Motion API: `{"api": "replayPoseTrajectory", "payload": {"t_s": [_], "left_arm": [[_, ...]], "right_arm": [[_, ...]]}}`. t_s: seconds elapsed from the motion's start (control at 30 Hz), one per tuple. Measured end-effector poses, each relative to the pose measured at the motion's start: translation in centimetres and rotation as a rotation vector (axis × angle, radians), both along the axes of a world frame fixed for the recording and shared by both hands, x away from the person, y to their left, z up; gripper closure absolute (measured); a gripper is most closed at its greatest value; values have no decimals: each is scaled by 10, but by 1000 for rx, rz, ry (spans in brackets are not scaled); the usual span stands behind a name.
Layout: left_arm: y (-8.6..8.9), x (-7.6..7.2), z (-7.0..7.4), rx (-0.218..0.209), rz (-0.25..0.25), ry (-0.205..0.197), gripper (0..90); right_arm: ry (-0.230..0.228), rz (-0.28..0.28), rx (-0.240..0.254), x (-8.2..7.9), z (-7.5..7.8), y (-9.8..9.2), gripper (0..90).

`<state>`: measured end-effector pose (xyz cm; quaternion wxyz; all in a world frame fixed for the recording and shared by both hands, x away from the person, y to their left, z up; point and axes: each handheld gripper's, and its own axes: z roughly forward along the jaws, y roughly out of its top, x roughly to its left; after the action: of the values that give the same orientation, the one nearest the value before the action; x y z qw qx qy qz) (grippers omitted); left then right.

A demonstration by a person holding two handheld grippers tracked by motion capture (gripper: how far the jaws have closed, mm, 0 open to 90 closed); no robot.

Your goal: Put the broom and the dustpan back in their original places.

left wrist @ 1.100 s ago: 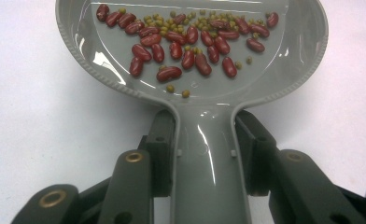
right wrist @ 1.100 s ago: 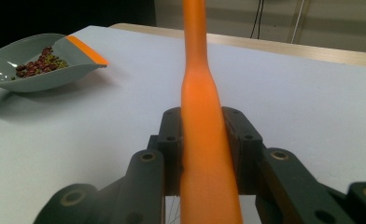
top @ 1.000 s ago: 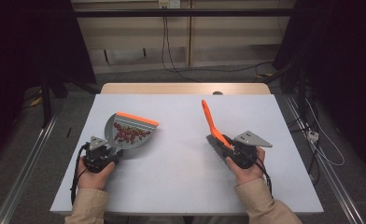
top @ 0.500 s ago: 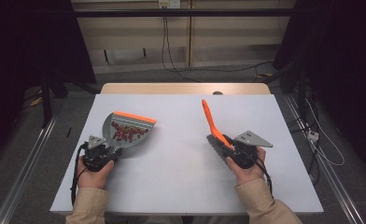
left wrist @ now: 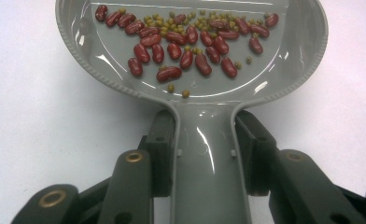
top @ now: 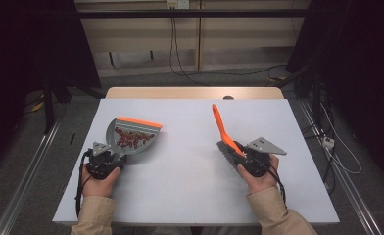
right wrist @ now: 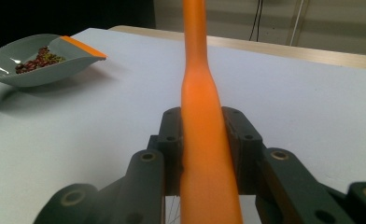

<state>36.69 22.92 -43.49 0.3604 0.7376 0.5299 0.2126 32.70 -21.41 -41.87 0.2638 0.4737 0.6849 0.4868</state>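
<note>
A grey dustpan with an orange front lip is held just above the white table at the left. My left gripper is shut on its handle, a pad pressing on each side. Red kidney beans and small green beans lie in the pan. At the right, my right gripper is shut on a long orange handle that slants up and away from the table. In the right gripper view the orange handle rises between the pads, with the dustpan far off at the left.
The white table top lies between the two hands, with a wooden strip along its far edge. Cables hang behind the table and run across the floor at the right. Metal rails flank the table.
</note>
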Motion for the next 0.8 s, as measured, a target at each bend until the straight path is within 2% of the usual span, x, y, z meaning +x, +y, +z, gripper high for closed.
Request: {"api": "replayPoseTrajectory", "payload": {"t_s": [0.33,0.8], "left_arm": [[-2,3,-5,12,25,14,629],[-5,6,-8,5,51,23,628]], "right_arm": [[7,-9,4,-1,-2,-4,712],[9,-15,6,-2,-2,-8,712]]}}
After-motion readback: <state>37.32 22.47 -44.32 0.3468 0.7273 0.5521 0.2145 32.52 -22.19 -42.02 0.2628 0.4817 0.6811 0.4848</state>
